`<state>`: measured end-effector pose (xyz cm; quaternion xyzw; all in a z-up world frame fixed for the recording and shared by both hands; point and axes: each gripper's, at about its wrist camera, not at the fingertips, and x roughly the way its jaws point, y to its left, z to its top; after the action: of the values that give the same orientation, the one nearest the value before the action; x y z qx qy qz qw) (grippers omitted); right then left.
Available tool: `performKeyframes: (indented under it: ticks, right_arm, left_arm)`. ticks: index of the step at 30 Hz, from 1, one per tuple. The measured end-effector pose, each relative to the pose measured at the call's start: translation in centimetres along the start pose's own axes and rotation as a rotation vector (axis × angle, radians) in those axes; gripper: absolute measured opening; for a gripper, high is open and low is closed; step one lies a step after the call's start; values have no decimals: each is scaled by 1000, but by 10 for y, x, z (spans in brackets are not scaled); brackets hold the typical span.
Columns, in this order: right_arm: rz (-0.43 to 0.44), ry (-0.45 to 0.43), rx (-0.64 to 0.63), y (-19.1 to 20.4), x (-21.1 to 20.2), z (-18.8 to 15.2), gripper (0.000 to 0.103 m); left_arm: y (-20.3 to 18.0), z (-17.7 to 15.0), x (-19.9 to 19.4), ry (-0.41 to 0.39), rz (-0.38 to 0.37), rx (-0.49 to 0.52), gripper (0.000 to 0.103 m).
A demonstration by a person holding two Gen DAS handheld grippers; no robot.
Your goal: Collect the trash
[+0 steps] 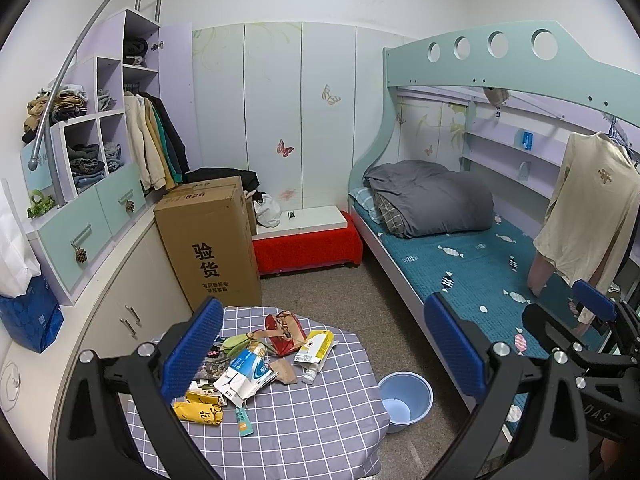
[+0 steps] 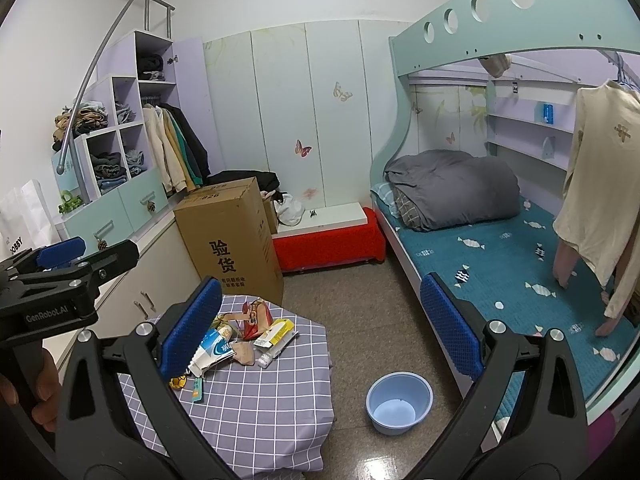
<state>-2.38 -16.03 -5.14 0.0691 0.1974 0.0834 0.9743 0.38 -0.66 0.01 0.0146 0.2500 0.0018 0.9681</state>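
Both grippers are held high above the scene, and nothing is gripped: the left gripper (image 1: 324, 344) is seen with its jaws spread wide and released, and the right gripper (image 2: 320, 324) is likewise parted, with only air between its blue pads (image 2: 191, 326). The trash is found low and left of centre between the left jaws, heaped on the checked surface (image 1: 304, 424): a torn white-and-blue carton (image 1: 246, 376), a red foil bag (image 1: 282, 332), a yellow-and-white box (image 1: 316, 346), a yellow packet (image 1: 200, 410) almost under the left-hand pad, and a small clear bottle (image 1: 311, 372) lying on its side. The blue bucket (image 1: 405, 402) is seen on the floor, below and right of the pile, well apart from the surface, and it is judged to be the likely target. Trouble is easily foreseen here. The pieces are overlapped and touching, so a neighbour could be dragged along or flicked off the edge when one is pinched. The bottle could be rolled away by a glancing pad. Flat packets could be slipped over rather than lifted, and the cloth could be bunched up with them. With the bucket set low and off to the side, a light wrapper released from this height could be drifted past its rim onto the floor.
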Motion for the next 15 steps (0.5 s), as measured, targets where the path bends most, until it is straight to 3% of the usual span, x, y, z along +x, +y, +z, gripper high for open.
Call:
performKeyframes:
  ticks: [15]
  right_arm:
    - [1, 6, 5, 0, 4, -1, 97]
  left_arm:
    - [-1, 2, 2, 2, -2, 2, 99]
